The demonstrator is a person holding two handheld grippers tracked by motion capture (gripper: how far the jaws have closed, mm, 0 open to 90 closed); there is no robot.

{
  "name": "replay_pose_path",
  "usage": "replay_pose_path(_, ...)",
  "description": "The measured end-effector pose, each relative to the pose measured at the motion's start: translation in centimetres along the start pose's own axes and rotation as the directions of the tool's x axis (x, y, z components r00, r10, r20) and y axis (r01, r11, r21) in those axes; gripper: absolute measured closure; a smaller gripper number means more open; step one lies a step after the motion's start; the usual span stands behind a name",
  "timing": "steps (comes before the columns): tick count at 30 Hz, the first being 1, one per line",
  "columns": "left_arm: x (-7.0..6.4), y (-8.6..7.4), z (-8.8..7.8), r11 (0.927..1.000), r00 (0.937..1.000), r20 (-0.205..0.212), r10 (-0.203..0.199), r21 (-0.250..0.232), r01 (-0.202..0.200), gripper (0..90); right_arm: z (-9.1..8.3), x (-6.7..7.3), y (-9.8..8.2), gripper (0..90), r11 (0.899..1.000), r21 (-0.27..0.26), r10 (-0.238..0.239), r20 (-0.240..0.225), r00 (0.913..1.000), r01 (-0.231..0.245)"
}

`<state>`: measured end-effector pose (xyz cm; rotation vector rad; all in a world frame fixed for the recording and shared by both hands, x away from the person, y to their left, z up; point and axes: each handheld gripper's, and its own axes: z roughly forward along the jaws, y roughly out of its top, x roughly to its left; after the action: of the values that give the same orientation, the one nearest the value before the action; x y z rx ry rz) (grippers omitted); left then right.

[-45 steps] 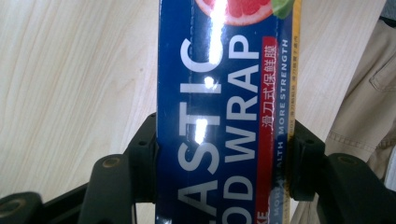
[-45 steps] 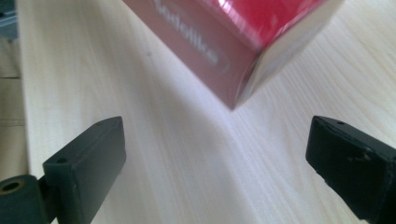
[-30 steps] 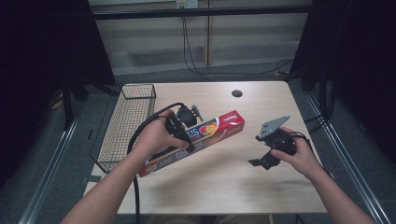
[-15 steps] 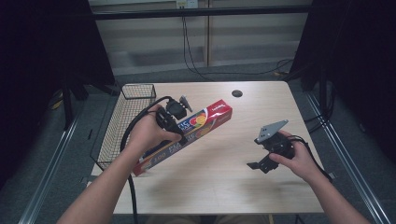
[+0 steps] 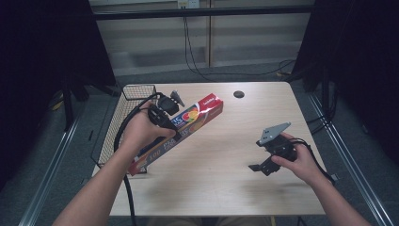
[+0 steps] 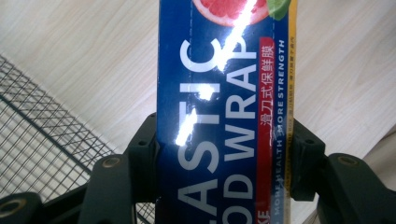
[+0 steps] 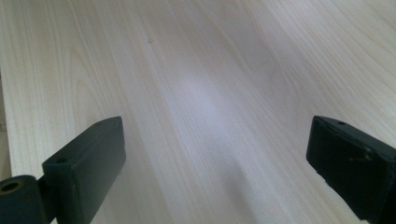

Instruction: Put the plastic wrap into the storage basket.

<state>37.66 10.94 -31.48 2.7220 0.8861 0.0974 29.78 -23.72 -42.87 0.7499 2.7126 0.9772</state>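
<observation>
High view: plastic wrap box (image 5: 181, 132) held above the left part of the bench (image 5: 226, 188), long axis running diagonally, red end up toward the far centre, other end down toward the near left, over the corner of the wire basket (image 5: 123, 101). Left hand-held gripper (image 5: 162, 115) clamped across the box near its middle, forearm entering from the bottom left, wrist bent inward. Right hand-held gripper (image 5: 259, 167) low over the bench at the right, jaws apart and holding nothing, pointing toward the near left. Compared with a second ago, box carried leftward and a little higher, nearer the basket; right hand barely shifted.

Left gripper view: box (image 6: 226, 112) running straight up between the two black jaws, pads pressed on both long edges, lettering reading along its length; basket mesh (image 6: 42, 135) at lower left.

Right gripper view: jaws spread wide over bare wood (image 7: 205, 93).
</observation>
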Motion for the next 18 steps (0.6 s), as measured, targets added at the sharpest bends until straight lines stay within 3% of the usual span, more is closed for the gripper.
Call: replay_pose_path(18,1.8,-1.3,-1.1,0.9956,0.9947,-0.040,-0.094,-0.004,0.094,43.4,0.1,0.1,0.0,4.2,1.000,0.002,-0.014,0.000,0.9999,0.014)
